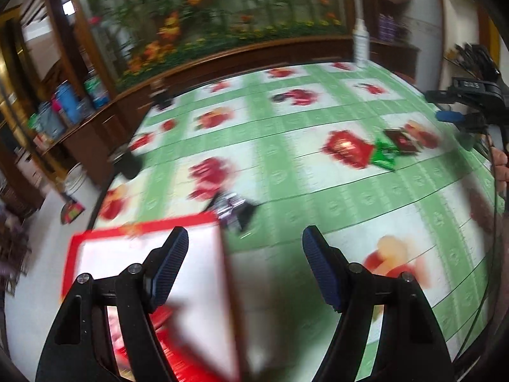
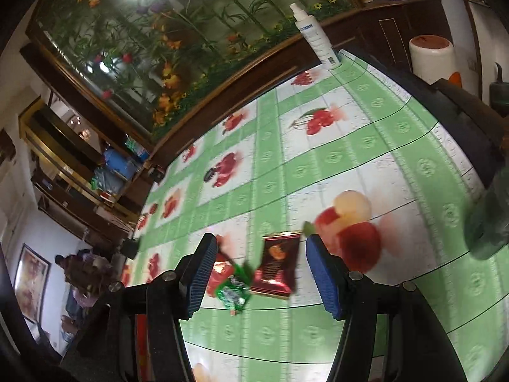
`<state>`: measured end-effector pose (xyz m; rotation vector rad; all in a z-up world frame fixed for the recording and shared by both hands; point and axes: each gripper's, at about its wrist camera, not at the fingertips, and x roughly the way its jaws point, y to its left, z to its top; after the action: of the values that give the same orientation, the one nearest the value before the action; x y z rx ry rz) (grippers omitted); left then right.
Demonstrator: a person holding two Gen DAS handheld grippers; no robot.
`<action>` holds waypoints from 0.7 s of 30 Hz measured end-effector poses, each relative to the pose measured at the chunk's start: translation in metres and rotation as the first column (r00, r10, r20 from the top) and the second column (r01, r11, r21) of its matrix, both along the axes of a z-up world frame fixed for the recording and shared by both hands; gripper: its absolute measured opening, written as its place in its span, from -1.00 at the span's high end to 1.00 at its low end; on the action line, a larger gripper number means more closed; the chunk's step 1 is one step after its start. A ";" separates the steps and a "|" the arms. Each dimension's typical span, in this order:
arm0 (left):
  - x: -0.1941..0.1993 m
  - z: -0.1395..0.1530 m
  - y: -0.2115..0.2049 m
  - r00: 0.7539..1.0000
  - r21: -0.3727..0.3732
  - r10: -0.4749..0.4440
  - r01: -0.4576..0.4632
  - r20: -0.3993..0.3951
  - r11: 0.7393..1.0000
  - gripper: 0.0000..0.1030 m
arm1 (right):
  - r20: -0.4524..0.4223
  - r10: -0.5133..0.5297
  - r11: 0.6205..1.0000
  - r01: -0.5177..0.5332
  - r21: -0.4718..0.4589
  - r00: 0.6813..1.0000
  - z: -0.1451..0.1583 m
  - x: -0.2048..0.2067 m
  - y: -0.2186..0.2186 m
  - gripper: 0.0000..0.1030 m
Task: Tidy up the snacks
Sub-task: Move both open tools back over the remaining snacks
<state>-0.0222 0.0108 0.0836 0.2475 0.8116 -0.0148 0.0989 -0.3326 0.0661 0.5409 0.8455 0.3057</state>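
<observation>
A pick-up appears to be in hand: the right tool (image 2: 258,269) is held with its fingers wide apart and empty, lined up over a dark red snack packet (image 2: 276,269) that lies flat on the table (image 2: 334,159), with a green wrapped snack (image 2: 233,291) touching its side. Next, a descent and a closing on one packet alone is judged necessary, since the two overlap. The left tool (image 1: 245,267) is likewise spread open and empty above a red-rimmed white tray (image 1: 146,248) at the table's near left corner; its contents cannot be told through blur. A dark purple packet (image 1: 233,211) lies just beyond the tray.
</observation>
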 end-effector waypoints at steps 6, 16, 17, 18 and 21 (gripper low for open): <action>0.034 -0.007 -0.042 0.995 -0.021 -0.093 0.092 -0.030 0.996 -0.44 | -0.055 -0.036 0.999 0.037 0.020 0.998 -0.017 0.010 -0.008 -0.19; 0.098 -0.022 -0.057 0.992 0.011 -0.125 0.125 -0.030 0.992 -0.44 | -0.123 -0.082 0.989 0.066 -0.130 0.989 -0.032 0.017 0.032 -0.19; 0.100 -0.026 -0.062 0.989 0.017 -0.147 0.148 -0.035 0.989 -0.44 | -0.128 -0.085 0.987 0.067 -0.144 0.988 -0.033 0.018 0.035 -0.19; 0.101 -0.030 -0.068 0.984 0.024 -0.172 0.173 -0.042 0.985 -0.44 | -0.136 -0.084 0.986 0.063 -0.156 0.987 -0.035 0.019 0.038 -0.19; 0.107 -0.034 -0.077 0.979 0.012 -0.199 0.199 -0.042 0.980 -0.44 | -0.139 -0.097 0.975 0.066 -0.212 0.986 -0.037 0.020 0.047 -0.16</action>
<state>0.0845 -0.0664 0.0500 0.3443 0.8255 -0.2019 0.1187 -0.2854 0.0287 0.4061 0.9838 0.1009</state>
